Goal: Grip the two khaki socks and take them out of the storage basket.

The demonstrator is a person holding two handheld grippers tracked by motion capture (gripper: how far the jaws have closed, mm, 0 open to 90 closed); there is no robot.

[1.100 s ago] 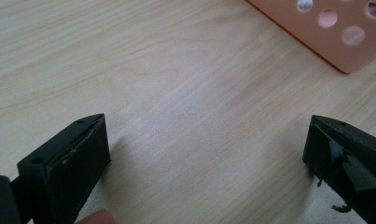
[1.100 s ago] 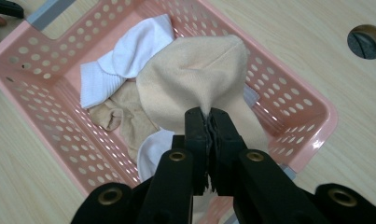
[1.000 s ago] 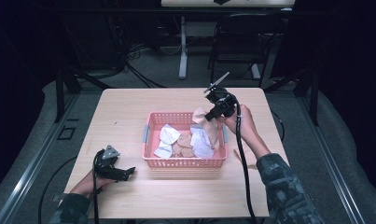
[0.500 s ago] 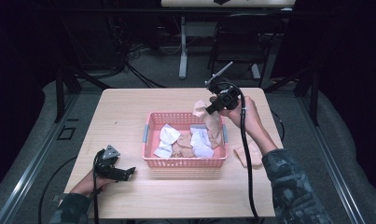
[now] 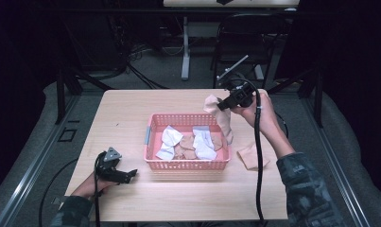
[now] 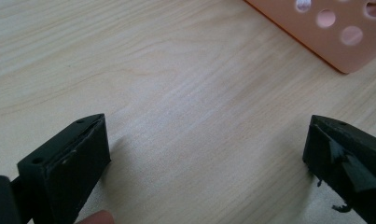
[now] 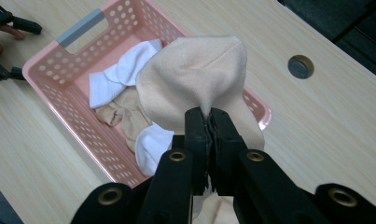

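My right gripper (image 5: 222, 105) pinches 1 peach sock (image 7: 195, 79) above the far right corner of the pink basket (image 5: 152, 124), 1 peach sock (image 5: 252, 156) already lies right of it, several remain inside, my left gripper (image 5: 130, 174) waits wide.

From my right gripper view, the beige sock (image 7: 195, 79) hides part of the pink basket (image 7: 50, 74); its lower end drops behind the gripper (image 7: 208, 122), cut off at the bottom edge.

White socks (image 5: 200, 144) in basket, black chair (image 5: 247, 40) behind table.
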